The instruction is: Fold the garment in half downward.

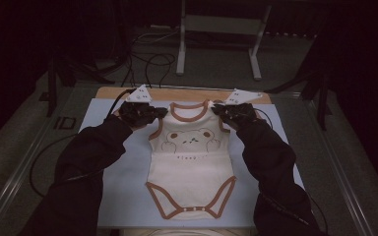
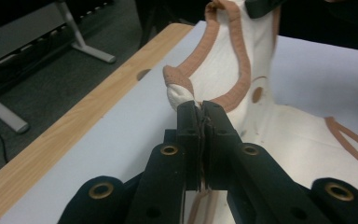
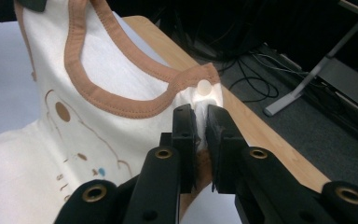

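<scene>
1. High view first: a cream baby bodysuit (image 1: 191, 162) with brown trim and a bear print lies face up in the middle of the surface (image 1: 123, 172), neck end away from the person, snap crotch toward them.
2. Its two shoulder tabs are lifted off the surface while the lower body rests flat, so the cloth hangs taut between the two grips. I'd say it is held that way to spread or straighten it, perhaps ahead of a fold.
3. Left tongs (image 2: 200, 109) are clamped on the bodysuit's shoulder tab, jaws pressed together with cream fabric pinched between the tips; the trimmed neckline (image 2: 235, 56) runs up and away from them.
4. Right tongs (image 3: 199, 116) grip the opposite shoulder tab, cloth squeezed between the jaws, a small pale snap stud (image 3: 204, 87) sitting just above the tips.
5. Black-sleeved forearms come in on either side of the garment, hands near the far corners.
6. Beyond, the pale mat ends at a wooden edge (image 1: 177, 94); cables (image 1: 147, 61) and a metal stand (image 1: 219, 27) sit on the dark floor behind.
</scene>
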{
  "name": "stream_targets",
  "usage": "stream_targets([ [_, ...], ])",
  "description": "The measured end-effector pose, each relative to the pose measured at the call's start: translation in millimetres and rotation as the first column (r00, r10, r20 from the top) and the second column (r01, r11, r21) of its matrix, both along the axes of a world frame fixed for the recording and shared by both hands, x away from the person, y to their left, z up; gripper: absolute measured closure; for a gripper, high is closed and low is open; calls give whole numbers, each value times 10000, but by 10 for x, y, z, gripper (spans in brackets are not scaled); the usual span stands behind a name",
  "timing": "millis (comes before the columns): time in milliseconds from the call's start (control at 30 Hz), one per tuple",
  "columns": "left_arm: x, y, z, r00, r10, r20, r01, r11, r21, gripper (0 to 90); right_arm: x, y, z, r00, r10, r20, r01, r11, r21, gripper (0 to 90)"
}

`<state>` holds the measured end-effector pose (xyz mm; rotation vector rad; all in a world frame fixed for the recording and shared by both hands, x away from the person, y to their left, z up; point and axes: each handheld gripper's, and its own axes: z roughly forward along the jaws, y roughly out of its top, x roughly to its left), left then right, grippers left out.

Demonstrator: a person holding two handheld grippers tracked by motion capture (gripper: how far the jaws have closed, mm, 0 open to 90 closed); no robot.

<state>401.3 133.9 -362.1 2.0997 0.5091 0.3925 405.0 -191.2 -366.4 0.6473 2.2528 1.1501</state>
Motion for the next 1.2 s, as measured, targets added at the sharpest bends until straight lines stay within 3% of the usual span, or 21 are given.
stream_targets([
  [633, -323, -74, -73, 9969, -779, 84, 779, 9970, -41, 875, -428, -64, -65, 9980, 622, 135, -623, 9980, 76, 825],
  [667, -361, -77, -71, 9966, -818, 86, 819, 9966, -67, 875, -503, -78, -63, 9975, 698, 127, -700, 9974, 142, 825],
  [1200, -631, -90, -120, 9920, -1261, 108, 1260, 9920, 81, 875, -809, -177, -170, 9930, 1168, -181, -1154, 9911, 663, 824],
])
